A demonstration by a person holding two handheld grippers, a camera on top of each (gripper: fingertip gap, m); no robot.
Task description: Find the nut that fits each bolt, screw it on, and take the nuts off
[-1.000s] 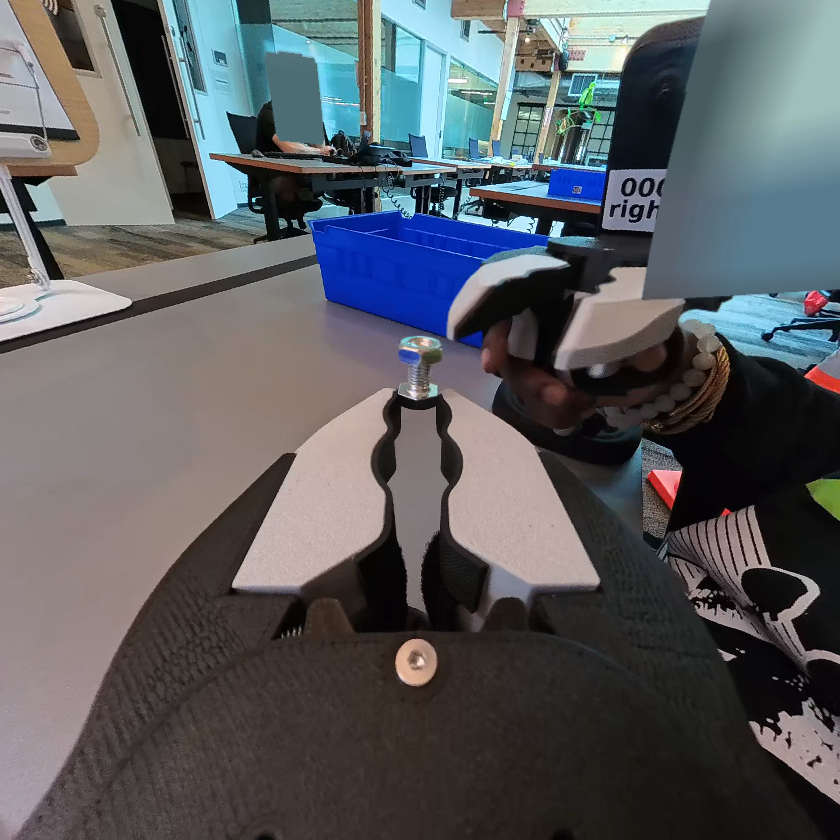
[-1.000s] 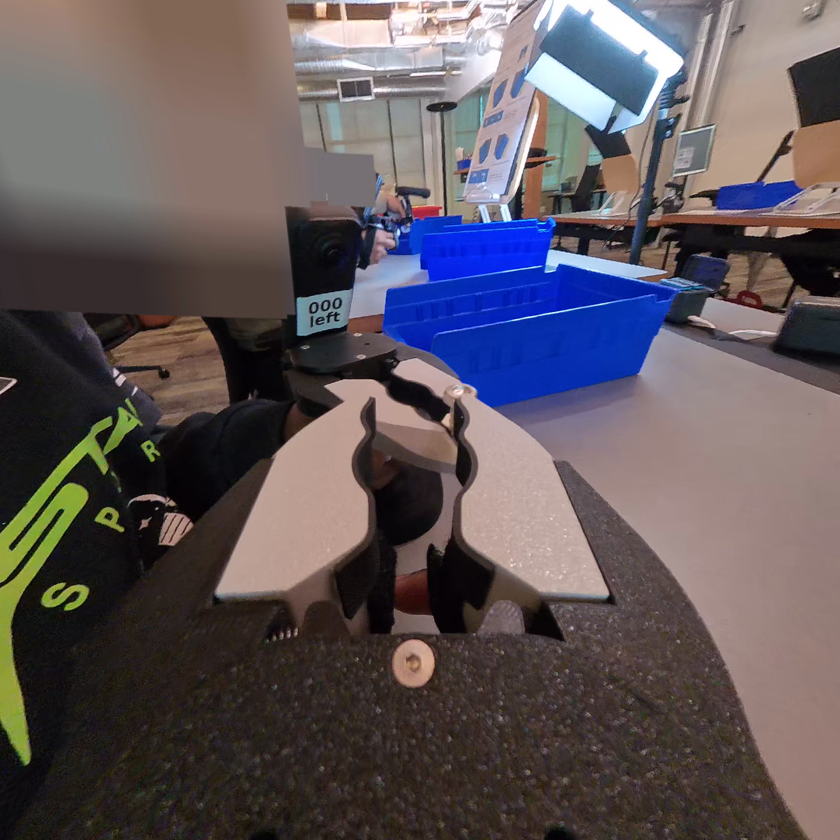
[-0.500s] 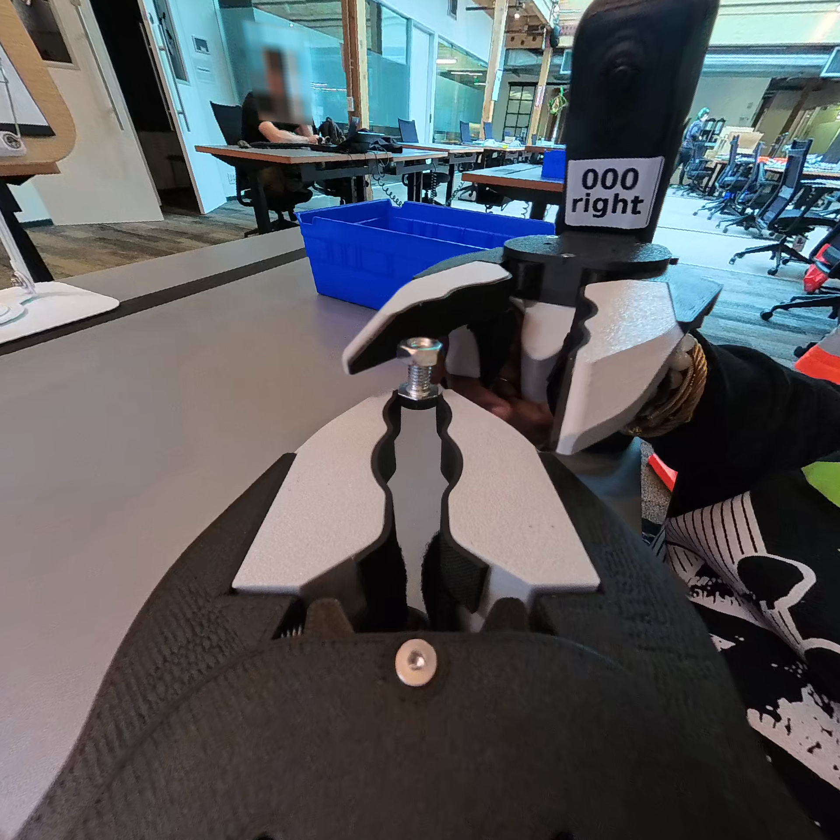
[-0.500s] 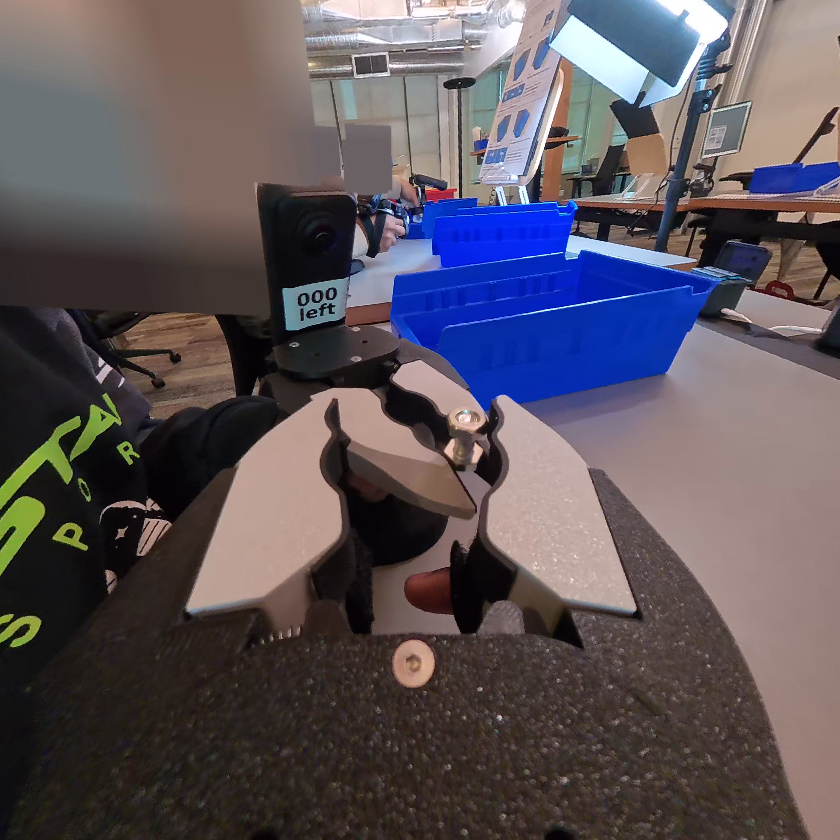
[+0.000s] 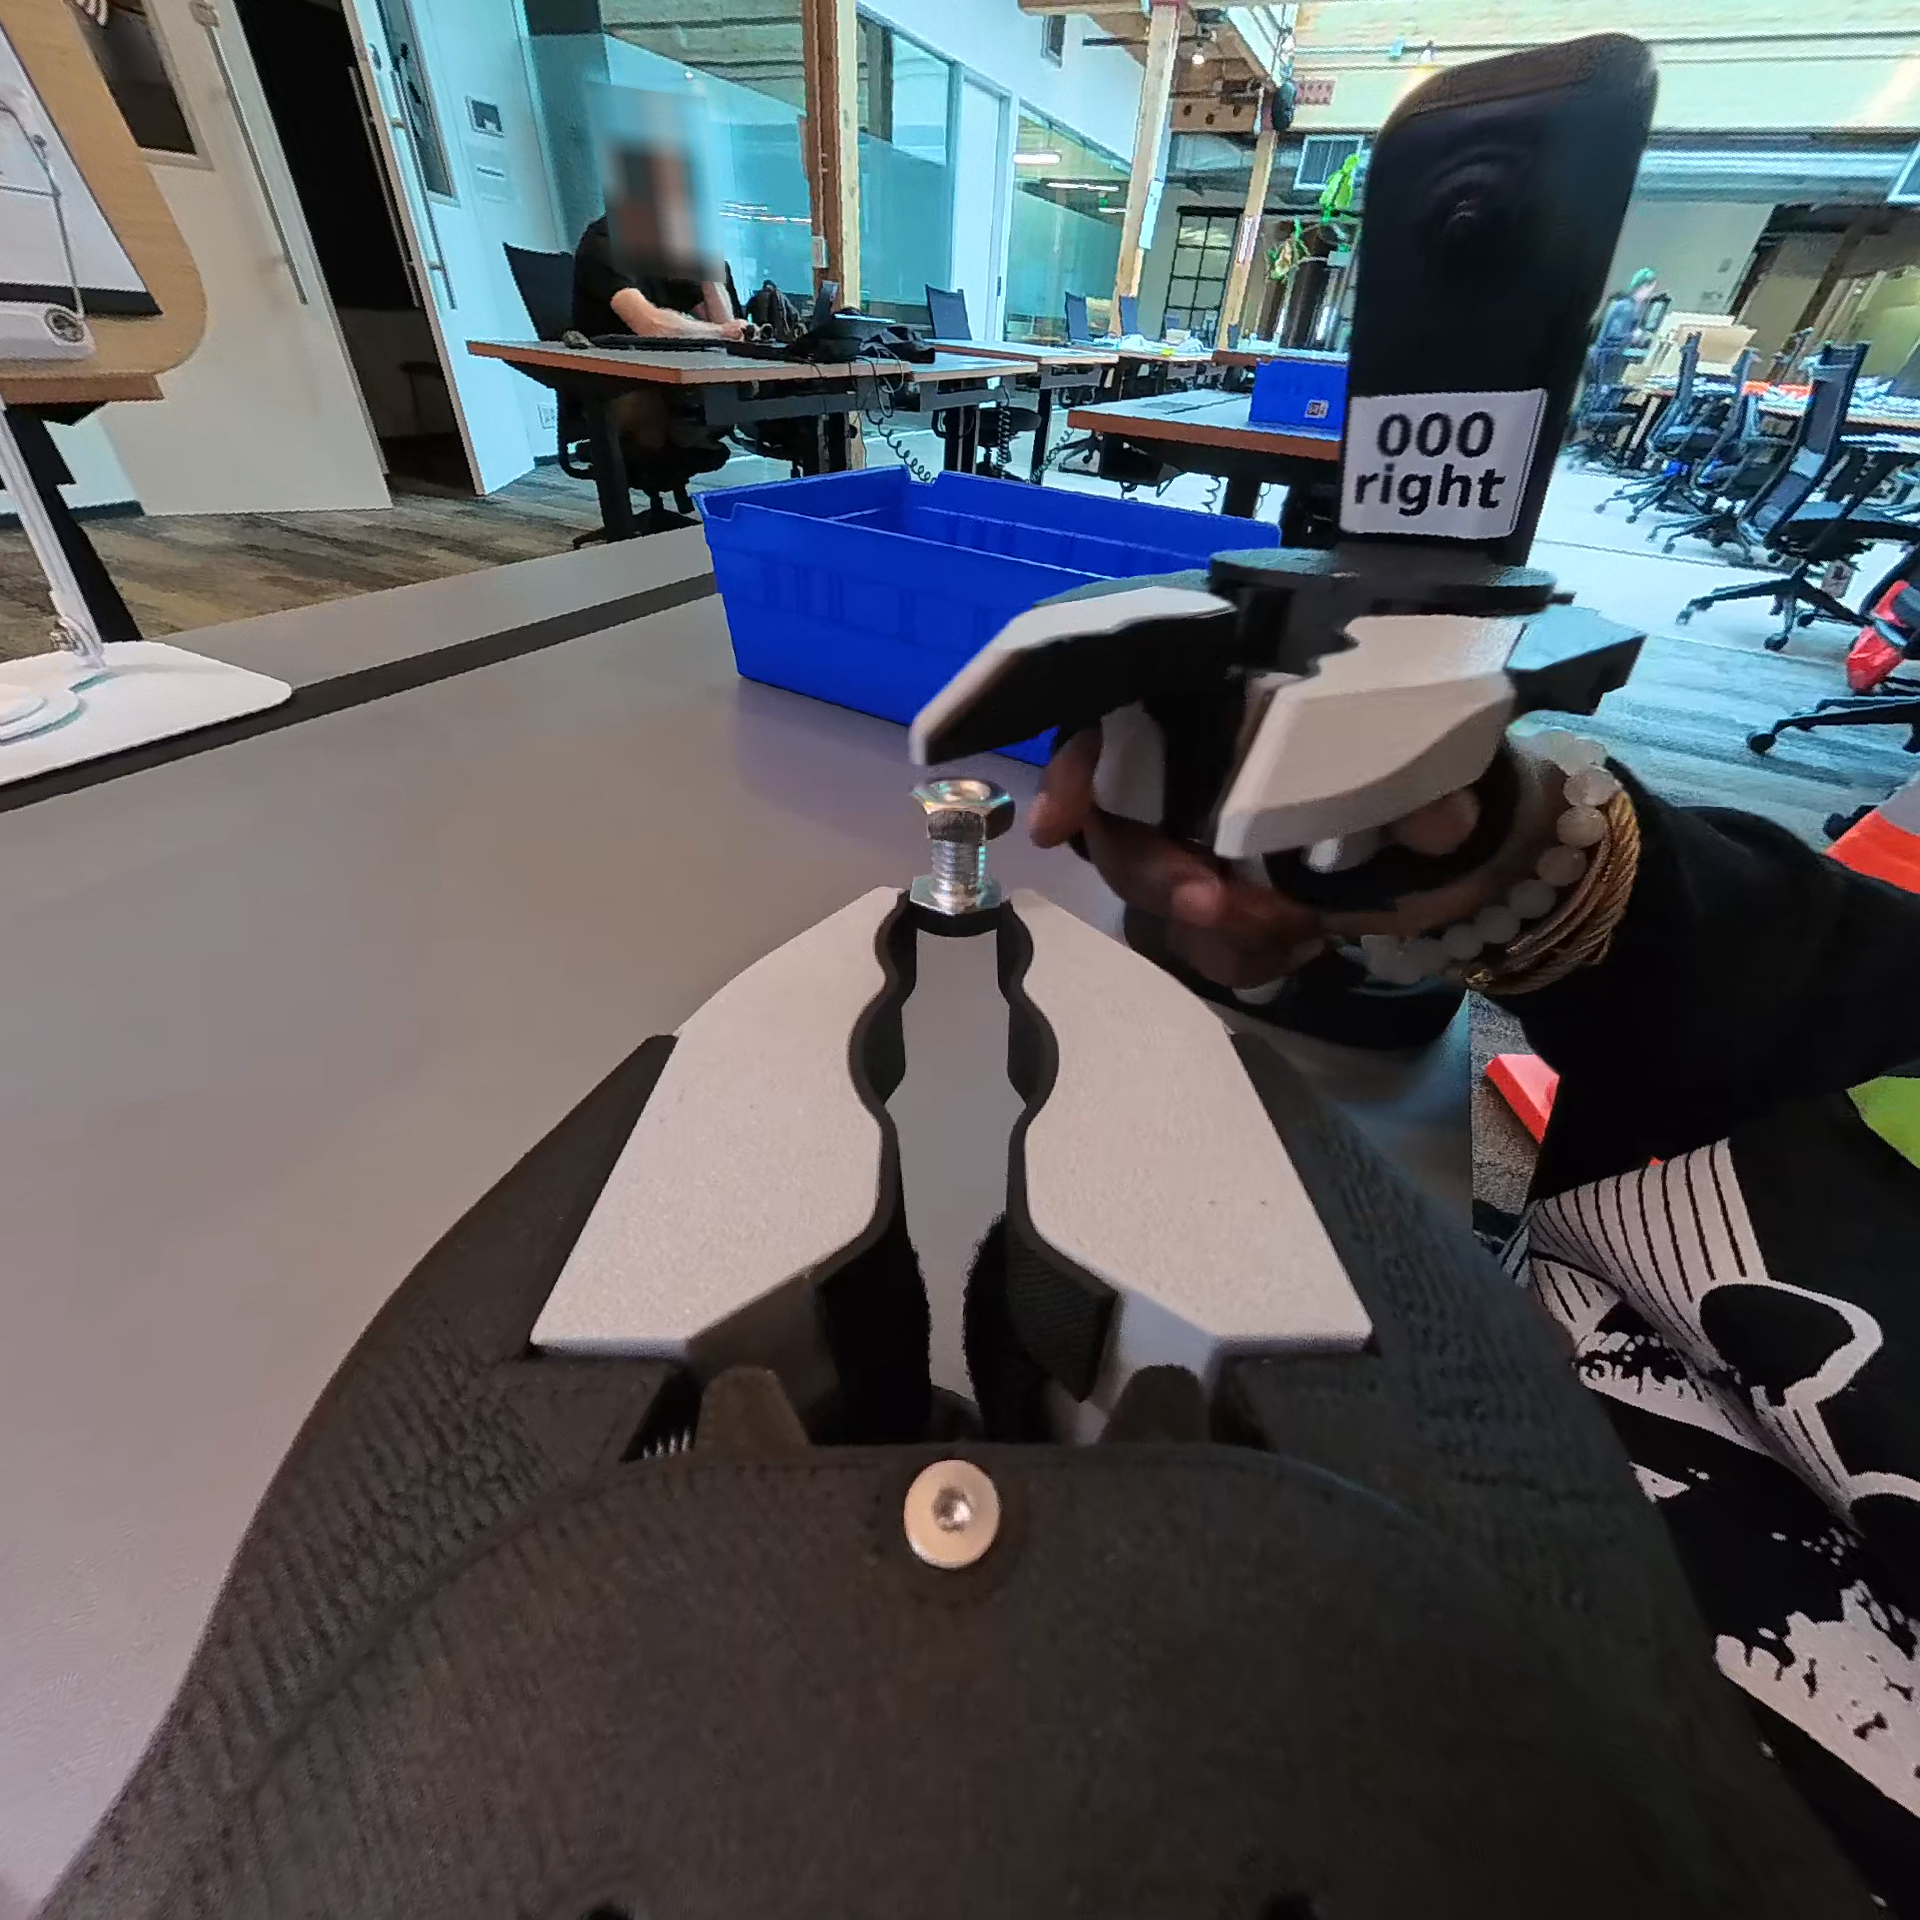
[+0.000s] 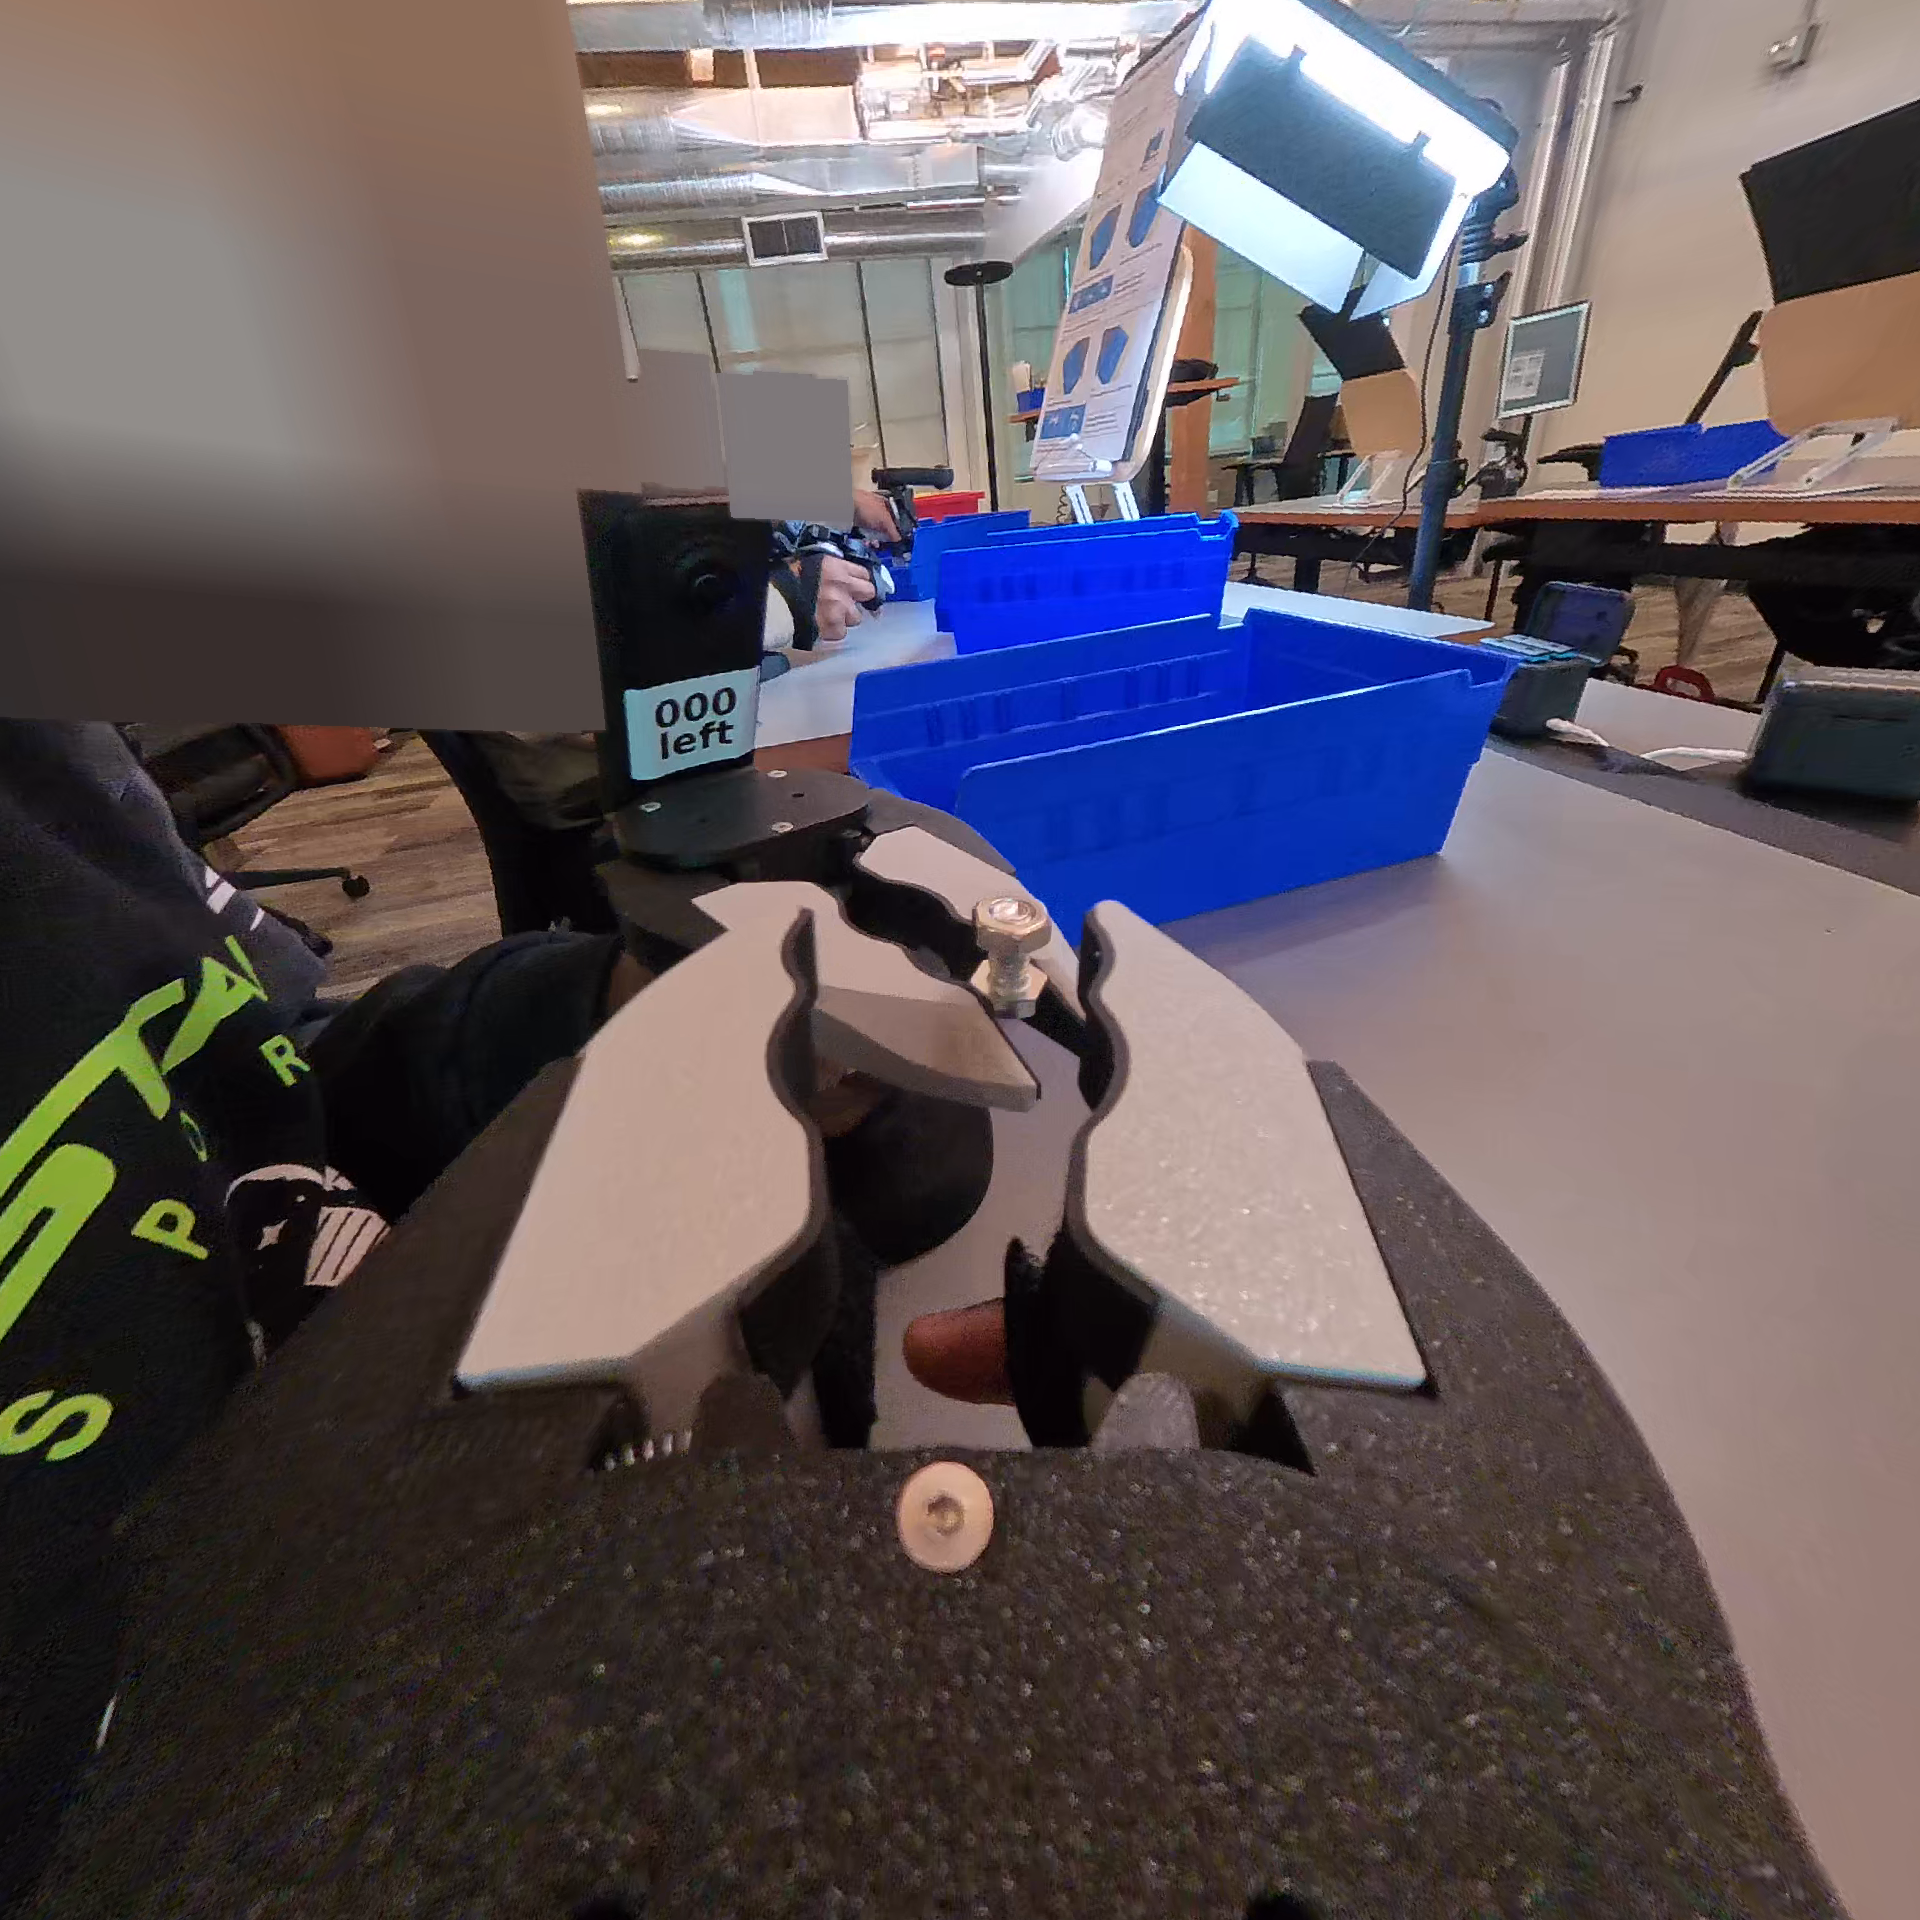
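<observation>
Bolt [image 5: 958, 850] upright, pinched by left tool [image 5: 954, 906], right tool [image 6: 940, 940] spread alongside.

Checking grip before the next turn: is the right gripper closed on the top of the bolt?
No. The right gripper is open, its fingers apart around the bolt without touching it.

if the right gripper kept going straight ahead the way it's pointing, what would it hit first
Probably the left gripper and the upright bolt it holds; both sit just ahead of the open right gripper. Depth is unclear, so the fingertip may come first.
</observation>
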